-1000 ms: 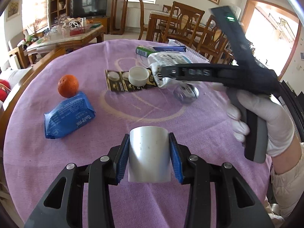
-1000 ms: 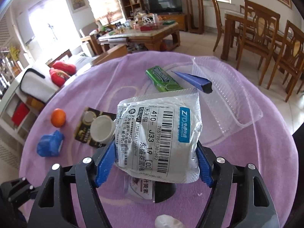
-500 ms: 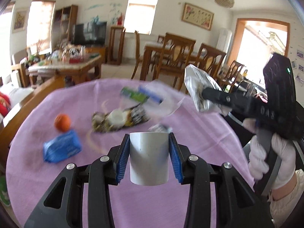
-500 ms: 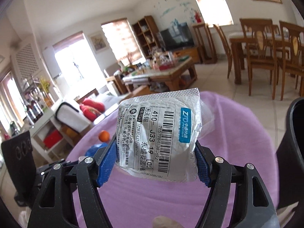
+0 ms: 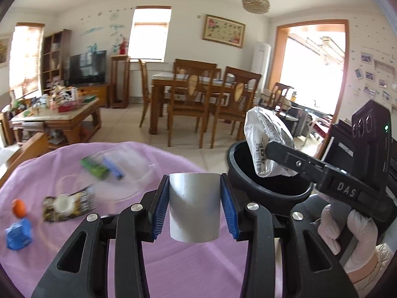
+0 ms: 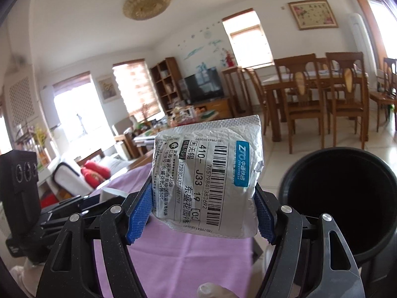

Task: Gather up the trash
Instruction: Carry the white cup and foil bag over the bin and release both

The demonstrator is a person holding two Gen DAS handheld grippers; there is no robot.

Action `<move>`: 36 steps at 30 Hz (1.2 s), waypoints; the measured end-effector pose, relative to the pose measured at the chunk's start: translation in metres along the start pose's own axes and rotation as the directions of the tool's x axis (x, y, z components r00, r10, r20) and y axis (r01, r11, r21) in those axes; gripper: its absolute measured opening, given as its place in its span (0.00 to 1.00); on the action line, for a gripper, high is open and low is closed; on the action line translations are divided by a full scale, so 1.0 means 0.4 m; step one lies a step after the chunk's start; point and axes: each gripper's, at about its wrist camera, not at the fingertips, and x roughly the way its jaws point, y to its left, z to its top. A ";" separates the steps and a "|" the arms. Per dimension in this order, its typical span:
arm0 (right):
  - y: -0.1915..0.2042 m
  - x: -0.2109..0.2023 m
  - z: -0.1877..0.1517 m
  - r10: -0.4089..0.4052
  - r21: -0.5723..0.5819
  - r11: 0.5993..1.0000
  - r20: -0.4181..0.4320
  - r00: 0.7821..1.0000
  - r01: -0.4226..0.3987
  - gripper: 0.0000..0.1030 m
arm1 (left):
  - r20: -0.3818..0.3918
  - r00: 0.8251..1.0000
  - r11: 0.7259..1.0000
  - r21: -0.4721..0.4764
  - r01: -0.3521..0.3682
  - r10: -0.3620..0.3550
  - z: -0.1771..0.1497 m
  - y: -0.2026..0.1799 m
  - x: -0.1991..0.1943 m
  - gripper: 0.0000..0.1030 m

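Observation:
My left gripper (image 5: 194,207) is shut on a grey paper cup (image 5: 194,207), held above the purple tablecloth (image 5: 173,265). My right gripper (image 6: 202,207) is shut on a silver courier pouch (image 6: 208,181) with a barcode label. In the left wrist view the pouch (image 5: 269,149) hangs over the mouth of a black bin (image 5: 268,186) at the table's right edge, and a gloved hand (image 5: 347,233) holds that gripper. From the right wrist the bin (image 6: 345,198) sits just right of the pouch.
On the tablecloth lie a green packet (image 5: 94,167), a blue wedge (image 5: 113,168), a clear tray (image 5: 134,168), a dark wrapper with a white lid (image 5: 67,203), an orange (image 5: 18,207) and a blue pack (image 5: 18,233). Behind stand a dining table with chairs (image 5: 198,94).
Both grippers rose and swung right, away from the table's middle. The right one carried the pouch from above the table to over the black bin, which has come into view.

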 end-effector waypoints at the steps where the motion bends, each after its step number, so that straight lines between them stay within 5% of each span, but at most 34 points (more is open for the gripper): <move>1: -0.026 -0.014 0.002 -0.011 0.012 1.000 0.006 1.000 0.011 0.69 | -0.001 1.000 1.000 0.006 0.007 -0.007 0.003 -0.015 0.009 0.39; 18: -0.476 -0.174 -0.027 -0.186 0.221 0.960 0.046 0.981 0.172 0.69 | -0.032 0.982 0.981 0.044 0.188 -0.186 0.053 -0.268 0.249 0.39; 36: -0.586 -0.054 -0.086 -0.190 0.326 0.928 -0.009 0.982 0.183 0.69 | -0.171 0.966 0.980 0.013 0.200 -0.195 0.029 -0.322 0.463 0.39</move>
